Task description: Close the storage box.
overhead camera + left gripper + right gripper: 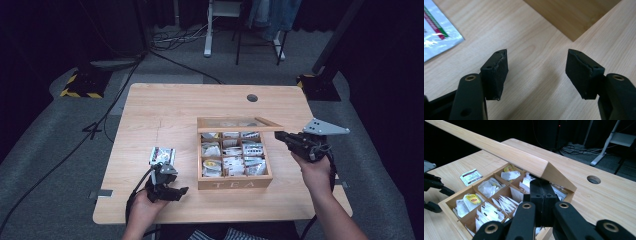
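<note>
A wooden tea box [235,184] marked TEA stands on the table, its compartments full of tea bags. Its lid [240,124] is raised on the far side. My right gripper [278,135] is shut, its tips against the underside of the lid [499,151] at the right corner; I cannot tell whether they pinch it. In the right gripper view the closed jaws [541,187] meet just below that lid corner. A single tea packet [162,156] lies flat on the table left of the box. My left gripper [172,179] hovers just behind it, open and holding nothing [536,72]; the packet [439,37] is off to its left.
The table [150,110] has a round cable hole [252,98] at the back right. A corner of the box [574,15] lies ahead of the left jaws. Cables and stand feet are on the floor beyond the table.
</note>
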Demonstrator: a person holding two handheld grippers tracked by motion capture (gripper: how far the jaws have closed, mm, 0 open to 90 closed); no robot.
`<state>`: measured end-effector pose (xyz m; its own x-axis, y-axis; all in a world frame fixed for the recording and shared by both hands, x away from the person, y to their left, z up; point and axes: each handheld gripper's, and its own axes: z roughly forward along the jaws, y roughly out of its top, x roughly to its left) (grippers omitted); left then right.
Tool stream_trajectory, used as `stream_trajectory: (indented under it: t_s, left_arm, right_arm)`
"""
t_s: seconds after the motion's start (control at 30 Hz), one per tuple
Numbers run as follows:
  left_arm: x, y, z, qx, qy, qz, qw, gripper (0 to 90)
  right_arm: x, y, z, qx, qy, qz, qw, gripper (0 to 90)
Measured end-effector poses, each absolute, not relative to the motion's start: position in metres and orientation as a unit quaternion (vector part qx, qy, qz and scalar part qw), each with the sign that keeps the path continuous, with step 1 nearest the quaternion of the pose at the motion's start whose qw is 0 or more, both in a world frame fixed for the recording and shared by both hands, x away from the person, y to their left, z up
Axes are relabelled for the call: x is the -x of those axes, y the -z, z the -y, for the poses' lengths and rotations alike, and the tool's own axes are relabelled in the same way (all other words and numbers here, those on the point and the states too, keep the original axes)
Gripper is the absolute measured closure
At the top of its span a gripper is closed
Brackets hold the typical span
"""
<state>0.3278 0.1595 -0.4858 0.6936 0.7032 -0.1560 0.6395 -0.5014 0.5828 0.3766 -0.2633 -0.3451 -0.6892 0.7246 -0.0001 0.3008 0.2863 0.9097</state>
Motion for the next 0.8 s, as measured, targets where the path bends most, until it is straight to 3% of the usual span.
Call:
stream_trajectory:
  t_s: [0.27, 0.43, 0.8]
  left_arm:
    - [-0.327, 0.490, -0.156, -0.870, -0.076, -0.369, 0.319, 31.4]
    - [-0.323, 0.497, -0.156, -0.878, -0.112, -0.323, 0.336, 31.1]
    - [-0.324, 0.503, -0.158, -0.863, -0.122, -0.333, 0.361, 26.6]
  right_arm:
    - [-0.375, 0.346, 0.265, -0.327, -0.489, -0.785, 0.194, 86.2]
    - [-0.372, 0.347, 0.264, -0.326, -0.476, -0.796, 0.182, 85.9]
    - [-0.371, 0.343, 0.258, -0.334, -0.441, -0.821, 0.139, 78.4]
